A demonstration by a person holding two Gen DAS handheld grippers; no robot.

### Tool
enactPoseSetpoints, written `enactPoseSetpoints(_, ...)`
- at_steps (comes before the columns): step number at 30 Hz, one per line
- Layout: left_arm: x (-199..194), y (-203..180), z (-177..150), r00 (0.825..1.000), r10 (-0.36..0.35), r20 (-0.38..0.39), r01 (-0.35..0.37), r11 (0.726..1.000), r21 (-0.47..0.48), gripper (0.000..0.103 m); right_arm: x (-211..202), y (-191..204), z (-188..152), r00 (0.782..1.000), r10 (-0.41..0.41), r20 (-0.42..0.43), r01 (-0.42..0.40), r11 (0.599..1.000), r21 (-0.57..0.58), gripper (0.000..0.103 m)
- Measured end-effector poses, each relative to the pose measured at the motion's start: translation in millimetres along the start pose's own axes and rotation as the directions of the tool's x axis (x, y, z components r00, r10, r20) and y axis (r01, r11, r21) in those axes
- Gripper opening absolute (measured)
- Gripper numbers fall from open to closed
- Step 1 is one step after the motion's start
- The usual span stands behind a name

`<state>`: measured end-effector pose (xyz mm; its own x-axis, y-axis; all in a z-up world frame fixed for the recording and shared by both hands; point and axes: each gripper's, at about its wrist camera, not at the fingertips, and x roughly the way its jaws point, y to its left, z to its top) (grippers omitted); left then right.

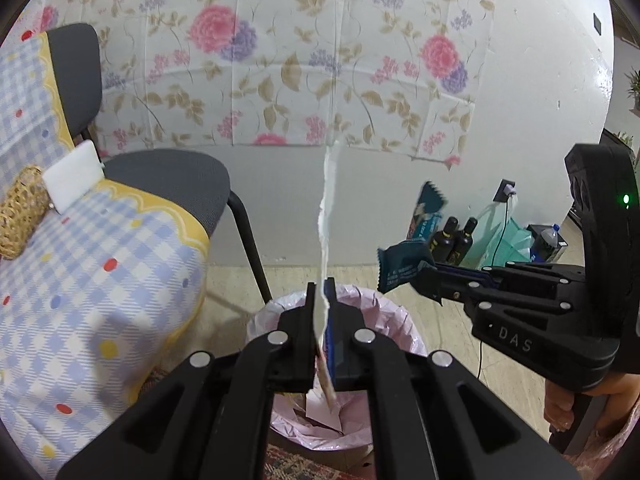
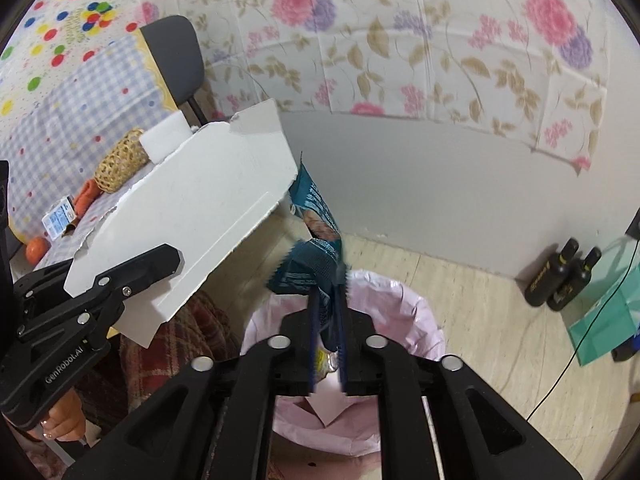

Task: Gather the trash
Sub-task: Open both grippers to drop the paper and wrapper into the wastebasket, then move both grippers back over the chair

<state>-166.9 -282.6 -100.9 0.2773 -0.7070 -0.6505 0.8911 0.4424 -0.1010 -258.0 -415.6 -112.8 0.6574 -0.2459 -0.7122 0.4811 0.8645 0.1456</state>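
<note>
My left gripper [image 1: 322,286] is shut on a flat white cardboard piece [image 1: 327,216], seen edge-on here and as a broad torn sheet in the right wrist view [image 2: 200,208]. My right gripper [image 2: 327,280] is shut on a dark teal snack wrapper [image 2: 316,240]; it also shows in the left wrist view [image 1: 402,270], held by the right gripper [image 1: 428,276]. Both grippers hang above a trash bin lined with a pink bag [image 1: 384,312], [image 2: 404,320]. A pale paper scrap [image 2: 328,404] lies inside the bin.
A table with a checked cloth [image 1: 100,280] stands at the left, carrying a wicker basket [image 2: 120,160], a white block [image 2: 164,140], a small carton [image 2: 60,216] and an orange [image 2: 36,249]. A grey chair [image 1: 176,180] is behind it. Two dark bottles [image 2: 560,276] and a green bag [image 2: 604,320] stand by the wall.
</note>
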Motion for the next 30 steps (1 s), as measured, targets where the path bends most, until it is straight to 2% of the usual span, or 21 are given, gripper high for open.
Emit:
enactPoseSetpoints(1,2.0,1.5,0.2,1.0,0.004,-0.006,-0.004,1.0,-0.006,0.008,2.9,-1.4,0.0,1.0,0.0,-0.008,0.0,1.0,0.002,0.021)
enactPoseSetpoints(3,4.7,6.9,-0.5,1.0,0.008,-0.018,-0.009,1.0,-0.025,0.02,8.1,-3.8,-2.1,1.0,0.0,-0.019,0.0,1.0,0.008,0.022)
enactPoseSetpoints(5,5.5,12.5,0.8,1.0,0.018,-0.019,-0.019,0.999,-0.045,0.025,12.3,-5.8,-3.4,1.0,-0.003,-0.031,0.004,1.0,0.013,0.028)
enactPoseSetpoints(9,-5.4,27.6,1.4,0.999,0.044,-0.005,-0.044,0.996,-0.078,0.028,11.7,-5.6,-0.7,1.0,-0.002,-0.027,0.002,1.0,0.016,0.029)
enactPoseSetpoints(16,-47.6,65.2,6.7,0.986,0.155,0.058,-0.145,0.977,-0.155,0.033,-9.6,10.4,26.2,0.998,0.027,0.058,-0.026,0.999,-0.018,0.029)
enactPoseSetpoints(21,-77.8,88.8,4.8,0.962,0.259,0.089,-0.238,0.951,-0.195,0.036,-15.8,34.2,46.3,0.991,0.086,0.103,-0.08,0.995,-0.057,0.029)
enactPoseSetpoints(25,-102.5,113.0,-1.0,0.929,0.357,0.092,-0.33,0.916,-0.23,0.04,-10.0,62.1,62.2,0.982,0.151,0.115,-0.14,0.985,-0.097,0.029)
enactPoseSetpoints(30,-129.7,142.1,-9.0,0.893,0.443,0.079,-0.406,0.868,-0.285,0.041,-2.6,106.2,76.4,0.966,0.234,0.108,-0.213,0.961,-0.177,0.029)
